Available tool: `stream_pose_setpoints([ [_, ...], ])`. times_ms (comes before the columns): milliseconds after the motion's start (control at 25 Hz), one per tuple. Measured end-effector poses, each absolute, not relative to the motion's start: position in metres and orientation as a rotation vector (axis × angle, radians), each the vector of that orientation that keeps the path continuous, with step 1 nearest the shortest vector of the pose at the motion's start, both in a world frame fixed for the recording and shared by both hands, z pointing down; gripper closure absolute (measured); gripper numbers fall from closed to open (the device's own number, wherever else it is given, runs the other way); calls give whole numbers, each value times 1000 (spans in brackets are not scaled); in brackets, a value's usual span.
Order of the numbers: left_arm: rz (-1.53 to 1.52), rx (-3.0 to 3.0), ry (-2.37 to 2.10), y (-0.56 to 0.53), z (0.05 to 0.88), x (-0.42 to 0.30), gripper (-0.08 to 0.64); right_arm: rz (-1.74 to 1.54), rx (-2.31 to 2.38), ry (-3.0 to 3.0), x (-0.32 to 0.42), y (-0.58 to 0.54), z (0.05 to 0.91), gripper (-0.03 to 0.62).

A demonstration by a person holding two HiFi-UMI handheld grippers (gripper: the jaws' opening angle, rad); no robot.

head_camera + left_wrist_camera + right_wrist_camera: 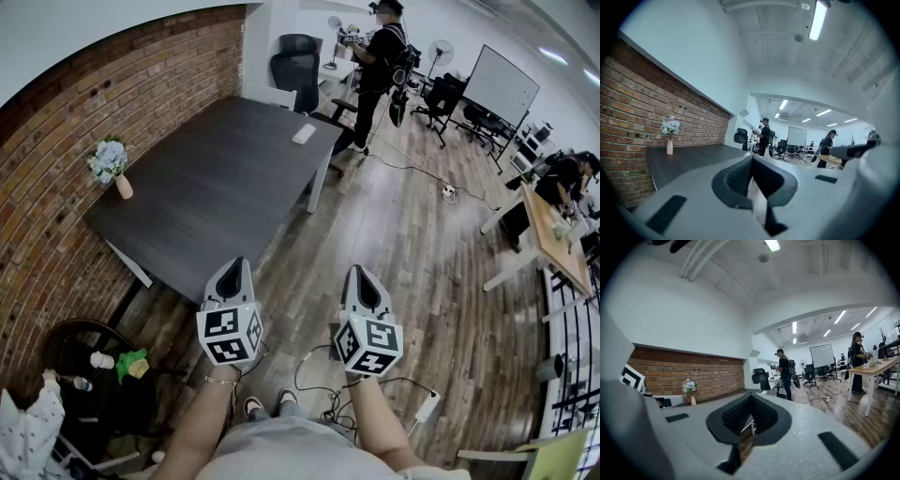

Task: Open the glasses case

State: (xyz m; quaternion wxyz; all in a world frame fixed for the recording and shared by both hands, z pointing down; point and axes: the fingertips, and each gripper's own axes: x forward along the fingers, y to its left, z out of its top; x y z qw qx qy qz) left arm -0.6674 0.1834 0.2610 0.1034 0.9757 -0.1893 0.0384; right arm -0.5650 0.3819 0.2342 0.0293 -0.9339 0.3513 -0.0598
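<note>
While both forearms reach straight out from my waist, side by side, the left gripper (240, 263) and the right gripper (357, 270) are held roughly level in front of me, apart from one another and pointing the same way. The left forearm (195, 424) carries a thin bracelet (221, 382) at the wrist; the right forearm (380, 420) is bare.

In the left gripper view the two dark ribbed pads (736, 177) meet at their tips with nothing caught between them, so that tool is closed and empty. The right gripper view shows the same; its pads (738, 414) touch at the tip and grip nothing.

Neither tool touches anything. The right one hangs over the wooden floor (412, 253); the left one's tip sits by the nearest corner of the dark table (216, 192), and I cannot tell whether it is over the top.

The glasses case (304, 134), a small pale oblong, lies flat on the table well ahead of both jaw tips, toward the far end and roughly between the lines of the two tools; from here I cannot make out whether its lid is up.

Ahead and to the left of the left gripper, a vase of pale blue flowers (112, 167) stands on the table against the brick wall (56, 187); beyond the case stands a person in black (380, 61).
</note>
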Motion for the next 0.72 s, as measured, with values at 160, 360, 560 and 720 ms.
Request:
stream_pose_setpoints([
  [160,117,2874,-564,180,263,-666,555,-188,-2881,1089,-564,378,234,592],
  [360,122,2873,-572,179,267,-665,555,-188,-2888,1093,-562,377,236,592],
  [560,128,2873,-576,175,270,-663,555,-141,-2881,1076,-559,376,233,591],
  [720,133,2871,-582,175,273,-659,555,-155,-2900,1058,-552,379,238,589],
])
